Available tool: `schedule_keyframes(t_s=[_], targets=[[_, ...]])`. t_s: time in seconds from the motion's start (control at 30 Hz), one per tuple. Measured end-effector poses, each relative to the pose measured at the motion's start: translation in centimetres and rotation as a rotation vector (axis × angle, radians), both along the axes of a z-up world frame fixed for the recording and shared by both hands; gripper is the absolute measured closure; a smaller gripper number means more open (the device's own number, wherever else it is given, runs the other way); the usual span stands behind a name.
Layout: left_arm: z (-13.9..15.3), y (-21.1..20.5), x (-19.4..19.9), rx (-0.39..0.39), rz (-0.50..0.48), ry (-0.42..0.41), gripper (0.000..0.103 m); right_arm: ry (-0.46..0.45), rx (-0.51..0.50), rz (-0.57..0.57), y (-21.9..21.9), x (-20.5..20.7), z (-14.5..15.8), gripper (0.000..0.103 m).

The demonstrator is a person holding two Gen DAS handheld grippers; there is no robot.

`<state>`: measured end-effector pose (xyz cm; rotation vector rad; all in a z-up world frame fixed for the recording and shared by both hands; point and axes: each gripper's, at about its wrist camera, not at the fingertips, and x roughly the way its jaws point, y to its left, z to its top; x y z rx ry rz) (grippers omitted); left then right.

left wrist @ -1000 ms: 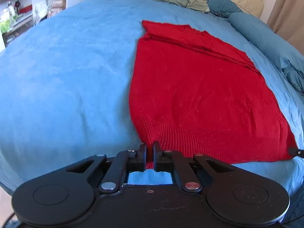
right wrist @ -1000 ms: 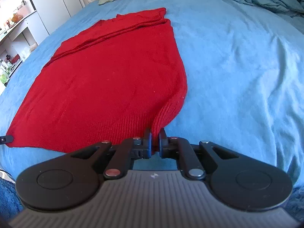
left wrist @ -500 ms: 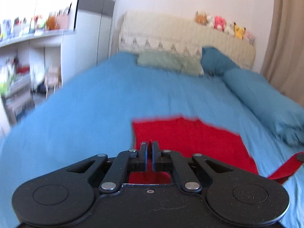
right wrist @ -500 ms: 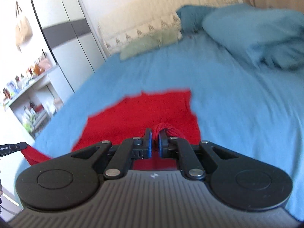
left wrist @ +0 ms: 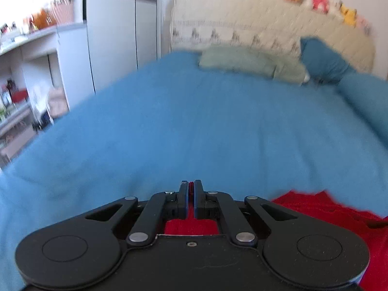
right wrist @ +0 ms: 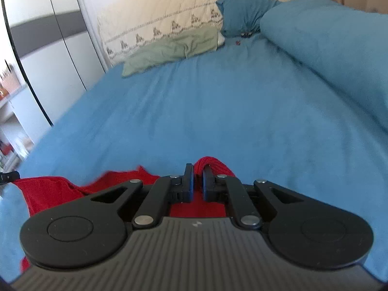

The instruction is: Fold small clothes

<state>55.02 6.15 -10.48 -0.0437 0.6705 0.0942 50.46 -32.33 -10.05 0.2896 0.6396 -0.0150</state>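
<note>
- Both tools, left and right, stay clamped on the sweater hem.
- A second ago it lay flat ahead; now it hangs beneath them, carried up the bed, fold underway.

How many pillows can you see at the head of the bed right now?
2: a pale green pillow lying flat at the left of the headboard, and a dark blue pillow propped to its right. The rolled blue duvet may hide more.
</note>
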Motion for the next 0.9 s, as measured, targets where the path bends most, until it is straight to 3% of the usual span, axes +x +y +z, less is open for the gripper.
schedule_keyframes(t_s=[0.13,0.2,0.23,0.27,0.3,0.33,0.43,0.57,0.73,0.9], targets=[[-2.6,-0.3,1.1,0.035,-0.006,0.014,0.099,0.019,-0.040,0.006,-0.1,1.9,-3.0,0.079],[-2.3,0.2,0.6,0.015,-0.002,-0.011,0.090,-0.010,-0.036,0.015,-0.3,1.9,-3.2,0.069],[-2.0,0.4,0.4,-0.002,0.001,-0.018,0.070,-0.033,-0.046,0.019,-0.3,1.6,-2.9,0.043],[-1.5,0.8,-0.2,-0.015,0.008,-0.029,0.033,-0.054,-0.064,0.011,-0.1,1.3,-2.6,0.009],[-1.0,0.4,-0.6,-0.013,0.013,-0.040,0.018,-0.088,-0.087,0.002,0.2,0.5,-2.1,0.000],[-0.3,0.3,-1.4,0.001,0.014,-0.062,0.003,-0.130,-0.106,0.009,0.5,-0.7,-1.4,0.000],[1.9,-0.3,-4.4,0.082,-0.048,-0.126,0.000,-0.156,-0.168,0.088,1.5,-3.1,0.0,0.000],[2.3,-1.4,-8.7,0.066,-0.196,-0.040,0.000,-0.127,-0.151,0.200,2.7,-6.6,0.1,0.000],[-1.8,-3.7,-12.9,0.111,-0.300,0.100,0.000,-0.033,-0.140,0.252,5.2,-9.8,-3.1,0.000],[-7.6,-4.2,-14.0,0.092,-0.283,0.241,0.000,0.098,-0.094,0.217,6.3,-11.1,-7.9,0.000]])
